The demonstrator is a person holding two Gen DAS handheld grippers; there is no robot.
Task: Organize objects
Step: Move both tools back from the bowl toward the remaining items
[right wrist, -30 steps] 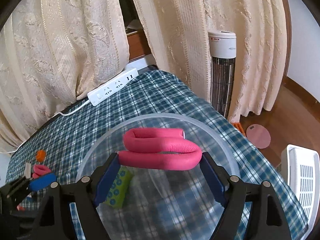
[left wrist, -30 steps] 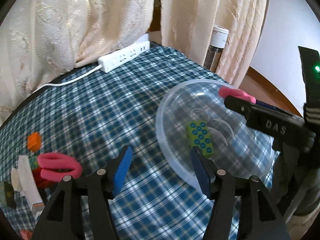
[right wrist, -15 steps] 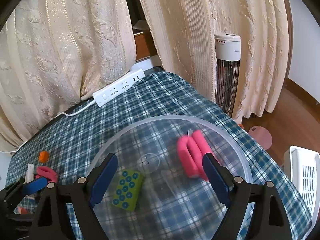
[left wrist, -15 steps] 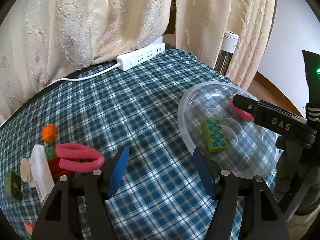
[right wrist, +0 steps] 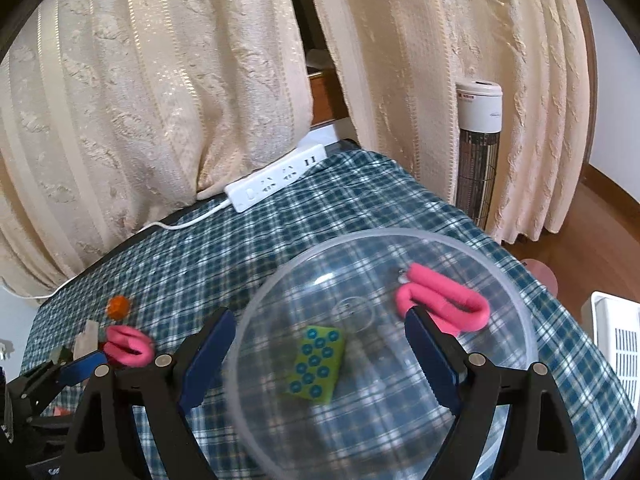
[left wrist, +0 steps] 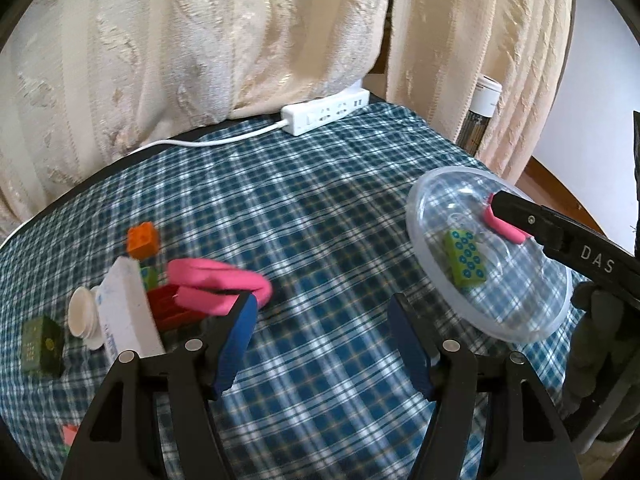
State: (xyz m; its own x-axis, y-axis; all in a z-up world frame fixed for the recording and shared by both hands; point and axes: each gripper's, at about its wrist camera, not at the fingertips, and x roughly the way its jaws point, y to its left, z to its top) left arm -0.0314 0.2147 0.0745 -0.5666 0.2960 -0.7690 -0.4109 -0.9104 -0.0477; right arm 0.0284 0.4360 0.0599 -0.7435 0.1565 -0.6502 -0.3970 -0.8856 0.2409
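Right wrist: right gripper (right wrist: 320,356) fingers spread wide, empty, above bowl (right wrist: 532,344).

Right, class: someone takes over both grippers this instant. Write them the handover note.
Left gripper: open, empty, hovering over the tablecloth beside the pile.
Right gripper: open, empty, above the clear bowl.
Done: one pink foam loop and the green dotted block lie in the bowl.
Left: second pink loop, orange brick, red brick, white box, white cap and dark green block, all piled at the table's left side.
Likely next: left gripper takes the second pink loop.
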